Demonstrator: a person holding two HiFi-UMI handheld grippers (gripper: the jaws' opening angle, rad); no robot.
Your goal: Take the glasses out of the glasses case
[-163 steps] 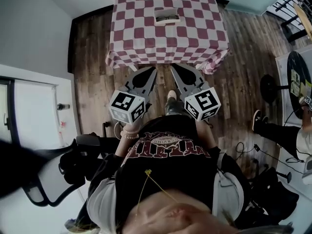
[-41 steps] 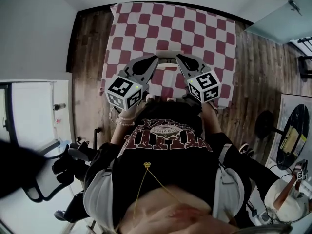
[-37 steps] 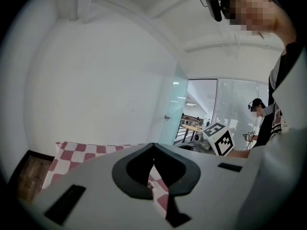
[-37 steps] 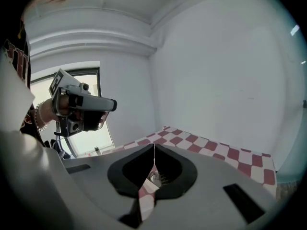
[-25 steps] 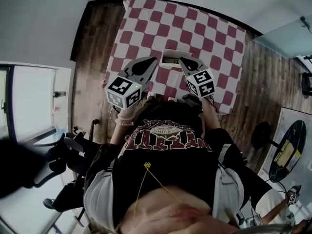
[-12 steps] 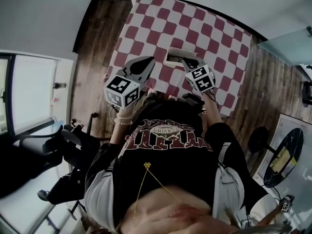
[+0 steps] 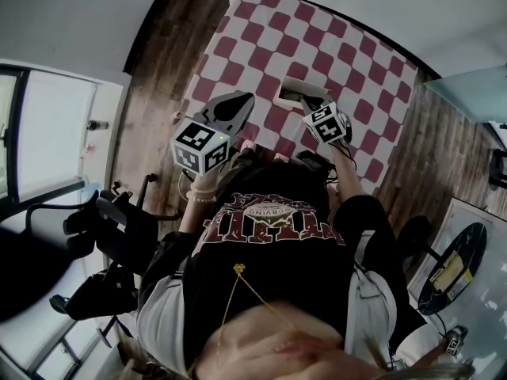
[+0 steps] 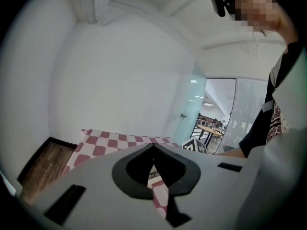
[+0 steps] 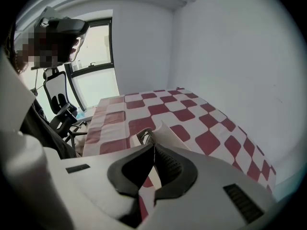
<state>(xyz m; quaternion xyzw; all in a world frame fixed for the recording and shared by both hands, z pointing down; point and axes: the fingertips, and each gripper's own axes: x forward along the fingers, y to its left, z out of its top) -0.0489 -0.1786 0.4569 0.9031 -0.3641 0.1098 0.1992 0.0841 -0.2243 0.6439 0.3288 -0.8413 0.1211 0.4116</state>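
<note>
**Holding closed fingers at the open glasses case (image 9: 168,130)**

Holding the right gripper (image 9: 154,145) low over the red-and-white checked tablecloth (image 9: 165,107), fingers pressed together tip to tip. Just beyond those tips, touching or very nearly so: the white case, lid tilted up. Inside it, a little left of the fingertips: dark-framed glasses (image 9: 144,134). Cannot tell whether the tips pinch some thin part of case or frame.

Holding the left gripper (image 8: 153,146) raised, fingers likewise shut, with nothing between them. Beyond and below these tips, checked cloth. Just to their right, the right gripper's marker cube (image 8: 194,145).

Seen from the head view: right fingertips at the case's near edge. Left fingertips off to the case's left, apart from it, above the cloth.
</note>
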